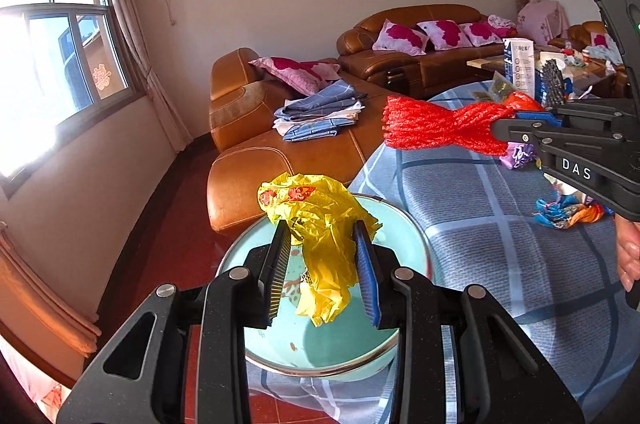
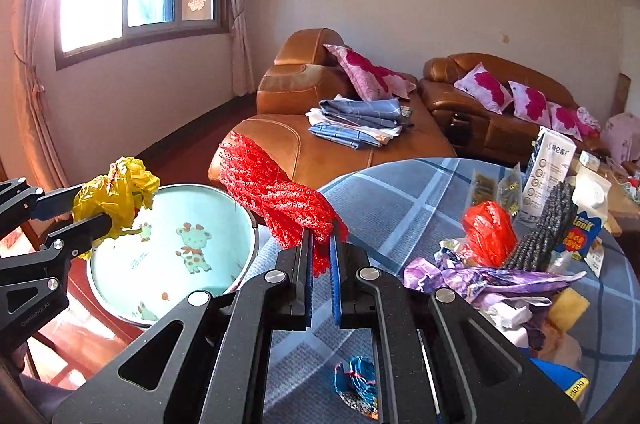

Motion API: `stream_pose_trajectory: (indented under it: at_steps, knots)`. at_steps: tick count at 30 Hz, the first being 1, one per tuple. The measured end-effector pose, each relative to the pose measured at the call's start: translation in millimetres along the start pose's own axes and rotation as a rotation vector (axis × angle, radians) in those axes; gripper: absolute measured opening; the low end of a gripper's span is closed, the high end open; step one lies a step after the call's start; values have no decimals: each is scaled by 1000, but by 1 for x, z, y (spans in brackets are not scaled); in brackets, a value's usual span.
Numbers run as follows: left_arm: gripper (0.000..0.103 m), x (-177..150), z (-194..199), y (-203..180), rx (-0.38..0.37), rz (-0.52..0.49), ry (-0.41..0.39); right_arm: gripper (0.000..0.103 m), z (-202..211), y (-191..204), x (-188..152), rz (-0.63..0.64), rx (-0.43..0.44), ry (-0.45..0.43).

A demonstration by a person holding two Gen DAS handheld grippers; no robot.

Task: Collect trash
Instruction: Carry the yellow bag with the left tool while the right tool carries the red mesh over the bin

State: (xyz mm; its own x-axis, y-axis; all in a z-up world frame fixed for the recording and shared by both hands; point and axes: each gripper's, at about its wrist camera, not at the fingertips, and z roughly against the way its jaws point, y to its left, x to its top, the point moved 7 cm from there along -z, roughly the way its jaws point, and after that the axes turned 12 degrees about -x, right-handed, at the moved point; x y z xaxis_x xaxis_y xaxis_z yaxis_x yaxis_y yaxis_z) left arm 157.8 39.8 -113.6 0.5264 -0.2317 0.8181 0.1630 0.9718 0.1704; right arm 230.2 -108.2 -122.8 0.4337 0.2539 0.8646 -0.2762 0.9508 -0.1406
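Left gripper (image 1: 322, 264) jaws grip yellow bag (image 1: 320, 224) over basin (image 2: 172, 244); right gripper (image 2: 322, 264) jaws clamp red net (image 2: 280, 204). Only the right view shows the basin's giraffe print.

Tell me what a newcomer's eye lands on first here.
The crumpled yellow plastic bag clamped in the left gripper above the turquoise basin with giraffe pictures. Next, the twisted red mesh net pinched in the right gripper, over the checked tablecloth's edge. Wrappers litter the cloth beyond.
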Motion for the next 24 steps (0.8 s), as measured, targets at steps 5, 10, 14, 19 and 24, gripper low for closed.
stream_pose_trajectory:
  at_steps: [5,10,14,19,24]
  knots:
    - [32,-6,-8,16,45,-2,37,8,-13,12,2,36,18,-16]
    - [32,-11,-13,23,73,-16,67,8,-18,20,3,61,36,-24]
    - [33,-10,-13,26,93,-19,67,8,-22,31,3,95,49,-20]
    - [33,-11,-15,30,111,-18,74,8,-24,43,1,150,57,-6]
    - [33,-14,-17,31,111,-12,82,8,-24,51,-2,181,70,-2]
